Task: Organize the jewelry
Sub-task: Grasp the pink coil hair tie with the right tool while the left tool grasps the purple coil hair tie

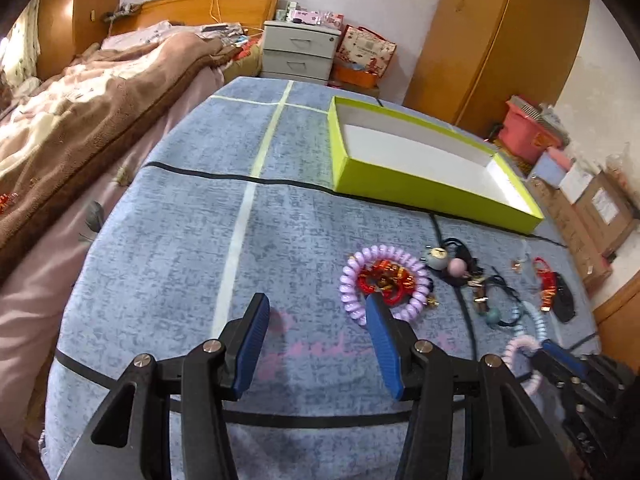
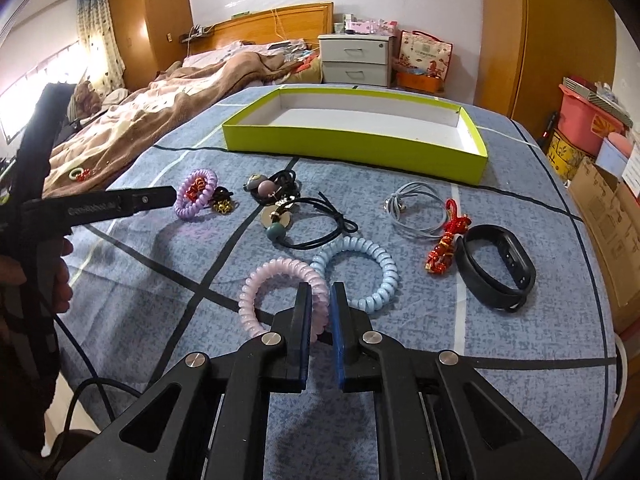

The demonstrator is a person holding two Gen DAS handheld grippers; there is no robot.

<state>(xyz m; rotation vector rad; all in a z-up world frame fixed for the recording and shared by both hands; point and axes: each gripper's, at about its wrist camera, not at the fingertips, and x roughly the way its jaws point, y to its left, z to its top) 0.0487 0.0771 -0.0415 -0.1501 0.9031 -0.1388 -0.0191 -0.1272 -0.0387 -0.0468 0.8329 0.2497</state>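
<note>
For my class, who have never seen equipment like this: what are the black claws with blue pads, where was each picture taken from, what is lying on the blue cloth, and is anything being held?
The claws are hand-held two-finger grippers, one in each of a person's hands, each with a camera looking along its fingers. One picture comes from the left gripper, whose jaws stand open and empty. The other comes from the right gripper, shut on a pink coil hair tie.

On the blue cloth lie a light blue coil tie, a purple coil tie with a red charm, a black wristband, a red knotted charm, a grey cord loop and black cords with beads. Behind them sits an empty green box.
</note>
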